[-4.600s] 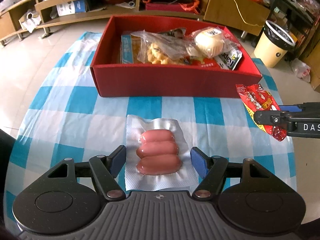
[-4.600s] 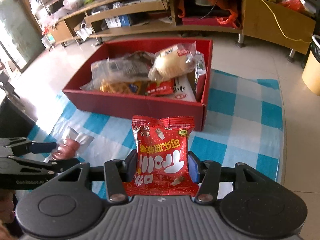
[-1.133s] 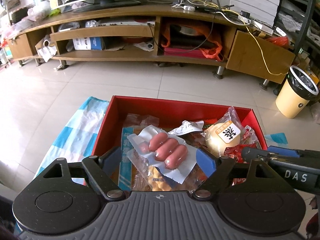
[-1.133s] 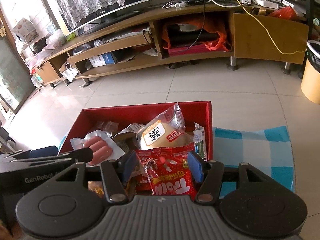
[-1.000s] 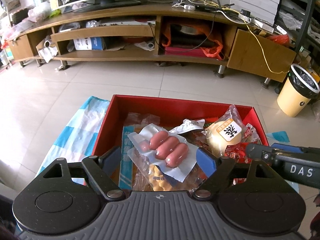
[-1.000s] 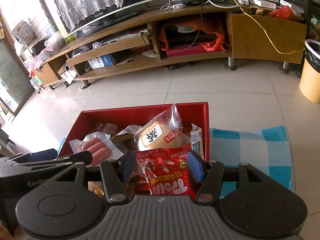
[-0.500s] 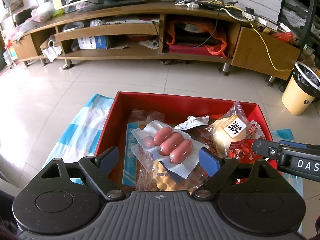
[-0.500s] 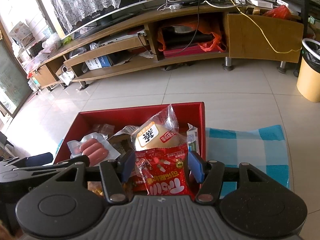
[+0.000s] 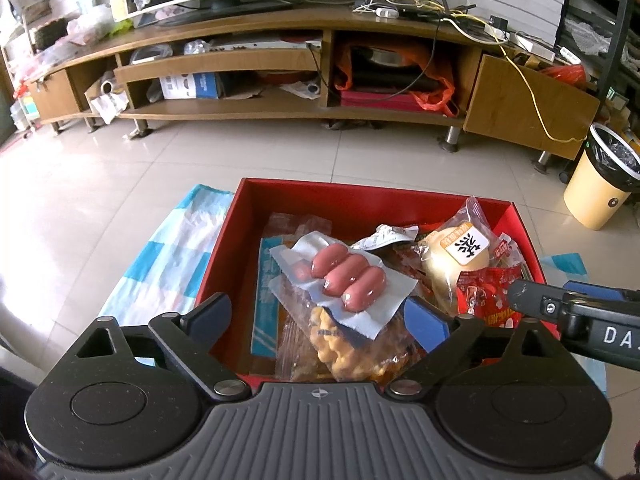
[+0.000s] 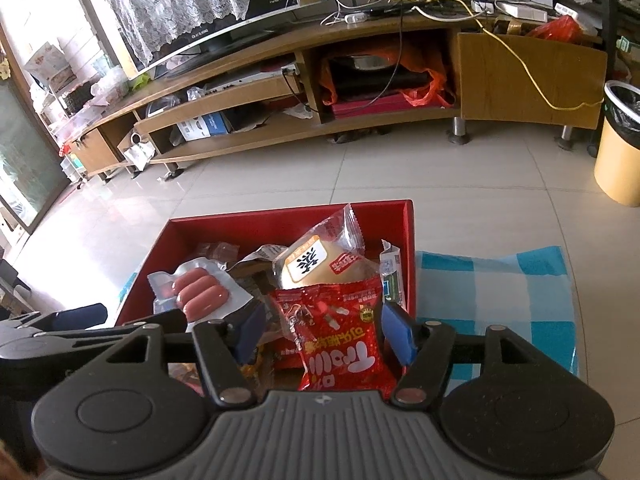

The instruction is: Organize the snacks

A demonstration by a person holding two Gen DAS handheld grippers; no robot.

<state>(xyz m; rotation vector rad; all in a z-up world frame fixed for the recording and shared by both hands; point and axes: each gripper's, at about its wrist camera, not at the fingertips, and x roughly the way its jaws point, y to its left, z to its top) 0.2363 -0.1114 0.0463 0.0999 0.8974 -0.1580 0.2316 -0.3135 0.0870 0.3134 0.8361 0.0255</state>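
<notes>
1. Opening wide, the left gripper (image 9: 318, 316) is letting go of the sausage pack (image 9: 344, 280), so the pack is lying on top of the other snacks inside the red box (image 9: 360, 200).
2. The right gripper (image 10: 322, 330) is opening too, with the red snack bag (image 10: 340, 340) between its jaws but no longer squeezed, dropping by the box's right wall.
3. The sausage pack is looking clear and shiny, with three pink sausages side by side.
</notes>
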